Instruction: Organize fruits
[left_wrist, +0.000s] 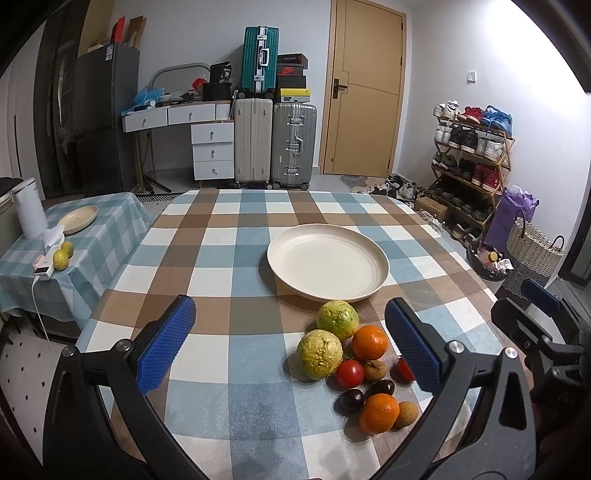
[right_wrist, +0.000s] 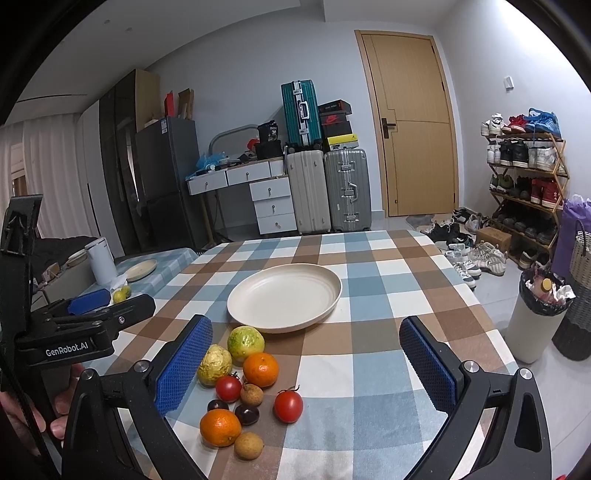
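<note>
both hand-held grippers stand wide and hold nothing: the left hand-held gripper (left_wrist: 291, 347) and right hand-held gripper (right_wrist: 306, 365) hover over the checked tabletop (right_wrist: 369, 369). the fruits (right_wrist: 240, 387) cluster at 6 o'clock of the cream plate (right_wrist: 284, 297), on the cloth.

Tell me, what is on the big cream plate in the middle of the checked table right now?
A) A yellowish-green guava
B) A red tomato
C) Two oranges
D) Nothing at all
D: the plate is bare, and all the fruits lie on the tablecloth in front of it.
</note>
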